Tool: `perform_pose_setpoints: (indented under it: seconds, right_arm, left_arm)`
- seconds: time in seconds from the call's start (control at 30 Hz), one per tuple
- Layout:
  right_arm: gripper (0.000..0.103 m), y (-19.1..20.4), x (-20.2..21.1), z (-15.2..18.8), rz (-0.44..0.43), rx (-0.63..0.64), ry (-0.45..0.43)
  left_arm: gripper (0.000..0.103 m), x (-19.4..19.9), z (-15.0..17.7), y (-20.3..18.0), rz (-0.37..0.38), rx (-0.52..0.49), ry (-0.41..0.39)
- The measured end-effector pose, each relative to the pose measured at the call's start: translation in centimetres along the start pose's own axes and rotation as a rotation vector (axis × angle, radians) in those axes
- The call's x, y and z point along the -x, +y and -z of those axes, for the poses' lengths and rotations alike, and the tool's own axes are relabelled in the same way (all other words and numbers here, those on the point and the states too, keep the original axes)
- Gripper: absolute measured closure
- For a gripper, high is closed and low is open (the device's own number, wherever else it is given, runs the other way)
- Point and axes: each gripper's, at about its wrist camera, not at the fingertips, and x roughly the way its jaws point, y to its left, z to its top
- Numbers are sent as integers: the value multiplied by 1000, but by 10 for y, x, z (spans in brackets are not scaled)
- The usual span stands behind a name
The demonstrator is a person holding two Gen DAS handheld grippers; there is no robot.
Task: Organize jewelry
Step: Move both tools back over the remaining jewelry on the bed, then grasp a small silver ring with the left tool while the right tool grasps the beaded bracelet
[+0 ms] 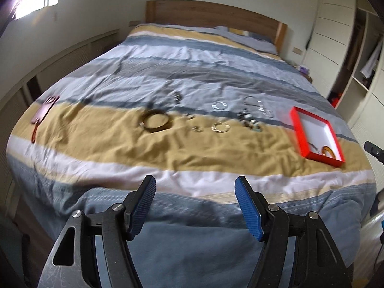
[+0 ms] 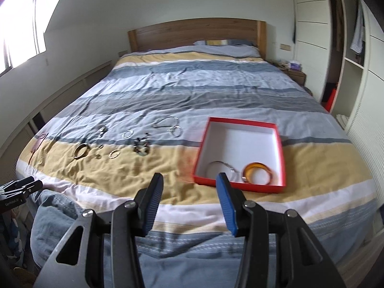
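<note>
A shallow red cardboard box (image 2: 240,184) with a white floor sits on the rumpled striped bed (image 2: 192,91), holding a glossy amber bangle (image 2: 256,171) and thin silver bangle (image 2: 222,166). Loose jewelry (image 2: 141,146) lies scattered left of it. Left claw (image 1: 195,184) and right claw (image 2: 189,182) both gape wide, holding nothing.

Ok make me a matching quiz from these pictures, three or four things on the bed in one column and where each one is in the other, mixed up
Things:
1. orange bangle
2. dark bangle
3. red box
4. pillow

Places:
A. by the headboard
B. on the yellow stripe, left of the other jewellery
C. inside the box, near corner
D. on the bed's right side

Pairs: 1-C, 2-B, 3-D, 4-A
</note>
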Motion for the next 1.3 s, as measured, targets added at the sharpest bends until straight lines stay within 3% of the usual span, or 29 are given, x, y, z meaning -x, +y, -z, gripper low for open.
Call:
perform_pose_setpoints:
  seconds: [0.3,0.4,0.77,1.03,1.3]
  right_arm:
    - [59,33,-56,-5,-82,66,78]
    - [59,39,-76,-6,-101,79,106]
    - [59,47,-156,-11,-147,91,210]
    - [59,68,-217,-26,-208,130,254]
    - [59,91,-267,-39,-247,191,275]
  left_arm:
    - [34,-39,-5,40,-46,84,60]
    - [36,-54,-11,44,-24,98,76]
    - [56,-140,-48,20,71,69,160]
    - [57,-206,-76,4,81,27,206]
    - [58,-242,-88,-3,66,-14,224]
